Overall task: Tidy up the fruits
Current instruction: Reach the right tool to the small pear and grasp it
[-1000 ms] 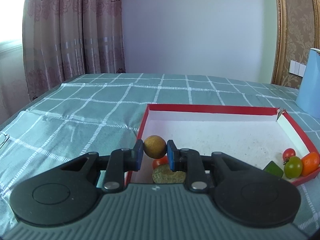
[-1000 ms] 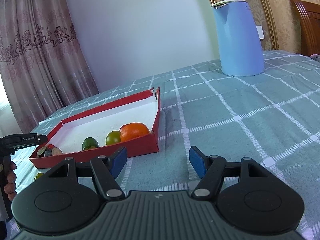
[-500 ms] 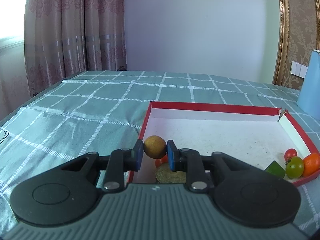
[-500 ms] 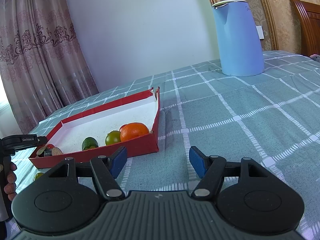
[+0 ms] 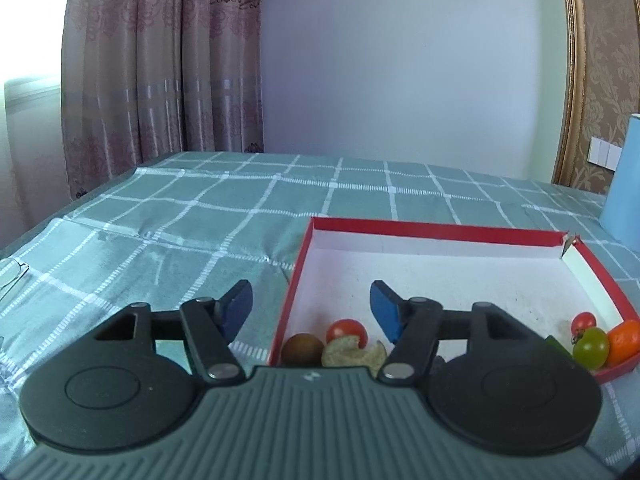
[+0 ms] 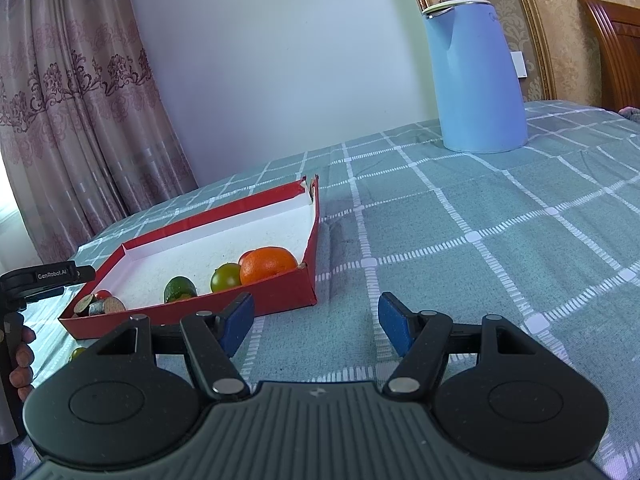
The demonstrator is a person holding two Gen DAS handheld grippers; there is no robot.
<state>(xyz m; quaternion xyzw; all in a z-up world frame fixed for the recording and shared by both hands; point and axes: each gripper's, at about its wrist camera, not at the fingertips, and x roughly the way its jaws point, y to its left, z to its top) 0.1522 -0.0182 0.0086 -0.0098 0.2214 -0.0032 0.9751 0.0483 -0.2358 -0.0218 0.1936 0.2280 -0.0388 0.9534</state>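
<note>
A red tray (image 5: 436,231) with a white floor lies on the checked cloth. My left gripper (image 5: 311,312) is open and empty above its near left corner. Below it in that corner lie a round brown fruit (image 5: 302,349), a red tomato (image 5: 346,331) and a pale bitten piece (image 5: 352,354). At the tray's right end sit a small red tomato (image 5: 583,321), a green tomato (image 5: 590,347) and an orange (image 5: 622,340). My right gripper (image 6: 316,322) is open and empty over the cloth, right of the tray (image 6: 200,236). The right wrist view shows the orange (image 6: 269,265), green tomato (image 6: 225,277) and a dark green fruit (image 6: 180,289).
A tall blue kettle (image 6: 476,76) stands at the back right on the cloth. A small green fruit (image 6: 77,353) lies on the cloth in front of the tray. The hand holding the left gripper (image 6: 20,356) shows at the left edge. Curtains hang behind.
My left gripper has opened and let go of the brown fruit, which now lies in the tray's near left corner. The right gripper has not moved.
</note>
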